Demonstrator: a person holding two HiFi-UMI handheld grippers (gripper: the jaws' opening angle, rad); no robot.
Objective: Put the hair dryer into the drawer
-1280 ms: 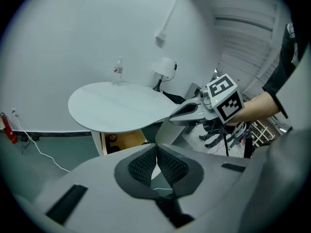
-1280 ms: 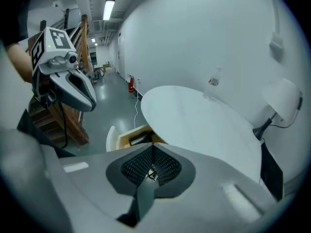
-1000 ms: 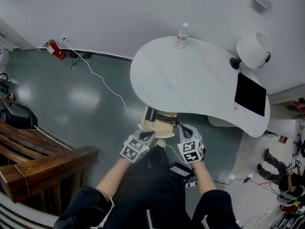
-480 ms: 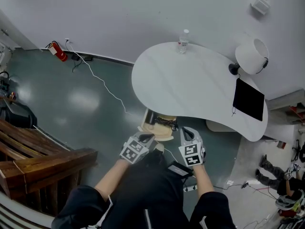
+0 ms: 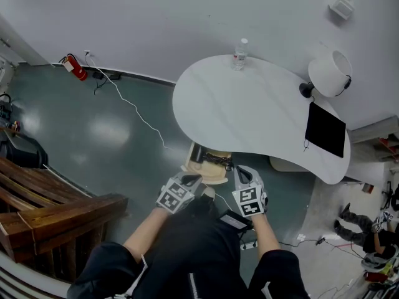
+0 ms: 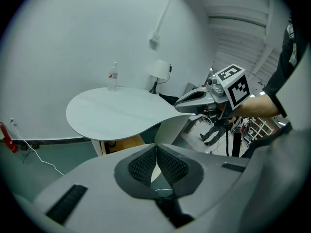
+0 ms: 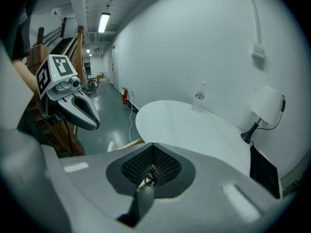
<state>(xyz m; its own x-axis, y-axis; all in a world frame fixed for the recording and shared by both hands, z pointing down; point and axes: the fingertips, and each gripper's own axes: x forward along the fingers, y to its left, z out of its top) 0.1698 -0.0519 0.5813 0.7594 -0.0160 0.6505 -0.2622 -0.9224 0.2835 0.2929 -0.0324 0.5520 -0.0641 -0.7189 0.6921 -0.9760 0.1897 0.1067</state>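
White wall point(image 5: 156, 17), grey floor point(image 5: 93, 129) — curved table point(image 5: 249, 104)

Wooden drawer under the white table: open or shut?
Open: the light wooden drawer sticks out past the edge of the white table, its inside exposed.

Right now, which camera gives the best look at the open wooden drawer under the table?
The head view: it looks down into the drawer, showing something dark inside. The left gripper view catches only a wooden patch under the table; the right gripper view, just a sliver.
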